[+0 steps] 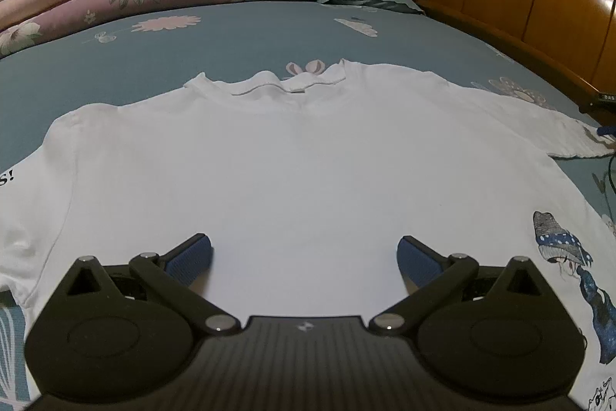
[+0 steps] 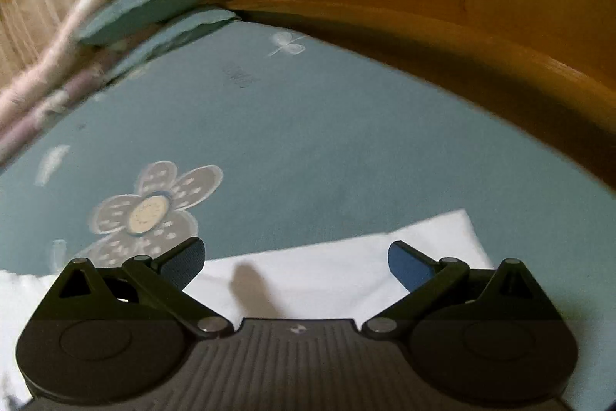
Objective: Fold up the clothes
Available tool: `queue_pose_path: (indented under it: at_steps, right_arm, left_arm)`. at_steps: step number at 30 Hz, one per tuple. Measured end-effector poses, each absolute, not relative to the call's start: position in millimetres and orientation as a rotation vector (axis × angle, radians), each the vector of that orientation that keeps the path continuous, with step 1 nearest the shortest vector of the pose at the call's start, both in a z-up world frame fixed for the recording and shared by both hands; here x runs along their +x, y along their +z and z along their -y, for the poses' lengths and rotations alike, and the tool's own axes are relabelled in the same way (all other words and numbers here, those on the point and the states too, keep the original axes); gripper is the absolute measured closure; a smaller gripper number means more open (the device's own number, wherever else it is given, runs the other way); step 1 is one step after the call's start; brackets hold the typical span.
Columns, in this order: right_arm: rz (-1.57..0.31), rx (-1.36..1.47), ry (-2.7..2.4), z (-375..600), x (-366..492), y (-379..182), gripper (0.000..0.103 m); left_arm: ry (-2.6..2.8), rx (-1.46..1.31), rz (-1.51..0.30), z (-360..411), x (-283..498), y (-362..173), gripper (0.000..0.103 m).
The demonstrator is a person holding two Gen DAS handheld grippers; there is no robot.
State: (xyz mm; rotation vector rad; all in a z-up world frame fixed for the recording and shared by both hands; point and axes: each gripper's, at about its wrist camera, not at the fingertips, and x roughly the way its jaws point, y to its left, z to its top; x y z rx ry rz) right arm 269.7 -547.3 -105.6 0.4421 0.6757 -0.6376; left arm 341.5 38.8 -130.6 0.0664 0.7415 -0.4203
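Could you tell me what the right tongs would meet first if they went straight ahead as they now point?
Probably the white T-shirt sleeve lying just ahead of the open right tongs; height above it is unclear.

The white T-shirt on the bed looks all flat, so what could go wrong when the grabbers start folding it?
The white T-shirt is thin and lies flat on the bedsheet, so the open left gripper might pinch the sheet too. The right gripper, also open, sits over a sleeve edge; grabbing just that may skew the fold.
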Motion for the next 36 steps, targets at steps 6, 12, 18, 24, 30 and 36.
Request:
queue_pose_path:
  at_steps: [6, 12, 18, 24, 30, 36]
  right_arm:
    - [-0.722, 0.348, -0.552, 496.0, 267.9, -97.2, 0.0]
    - [-0.816, 0.19, -0.543, 462.3, 250.4, -123.2, 0.0]
    - [-0.853, 0.2, -0.545, 453.1, 250.0, -101.0, 0.0]
    - [-0.813, 0.16, -0.428, 410.3, 298.4, -104.3, 0.0]
    - [-0.816, 0.146, -0.418, 381.7, 291.1, -127.5, 0.0]
    - [-0.842, 0.163, -0.391, 370.3, 293.7, -105.4, 0.0]
  left_arm:
    - [-0.419, 0.068, -0.746, -38.3, 341.4, -130.1, 0.001]
    - [-0.423, 0.06, -0.749, -39.8, 341.3, -129.0, 0.001]
    - [-0.421, 0.063, -0.751, -38.6, 341.8, -129.2, 0.001]
    - [-0.421, 0.063, -0.751, -38.5, 342.2, -129.7, 0.001]
    - [-0.424, 0.062, -0.752, -39.8, 343.1, -130.1, 0.001]
    - [-0.42, 0.059, -0.756, -39.5, 342.0, -129.0, 0.001]
